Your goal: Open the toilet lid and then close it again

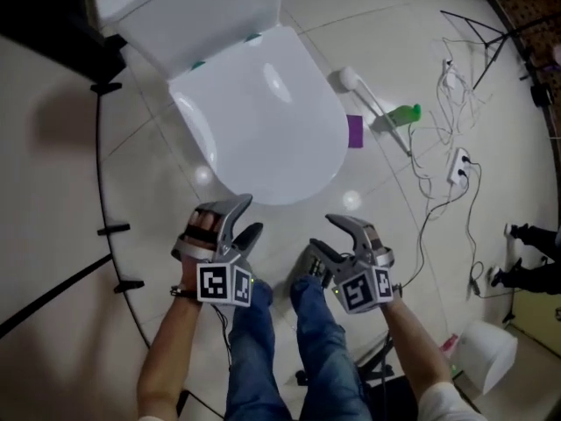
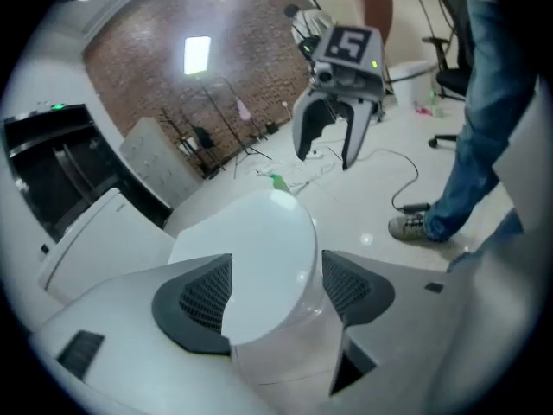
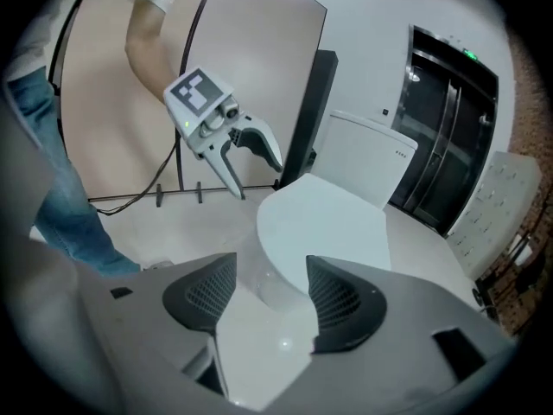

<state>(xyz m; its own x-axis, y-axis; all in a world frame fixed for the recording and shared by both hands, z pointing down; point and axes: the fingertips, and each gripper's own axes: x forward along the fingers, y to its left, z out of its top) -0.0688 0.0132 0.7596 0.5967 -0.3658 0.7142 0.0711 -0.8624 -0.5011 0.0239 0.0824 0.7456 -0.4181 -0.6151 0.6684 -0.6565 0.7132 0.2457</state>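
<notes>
Has left gripper (image 1: 248,216) wide open and empty at 7 o'clock of the lid (image 1: 263,121), apart from it. Lies shut and flat, hinged at 12 o'clock by the tank (image 1: 188,7). Looks stiff, glossy and light, likely slippery: best pinched at the front rim, 6 o'clock, farthest from the tank. Has right gripper (image 1: 323,233) open, empty, at 5 o'clock.

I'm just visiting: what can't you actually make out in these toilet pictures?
Under the lid: hidden in every view, since the lid lies shut.
Tank: head view, cut off by the top edge.
Green thing on the floor: head view, too small to name.
</notes>
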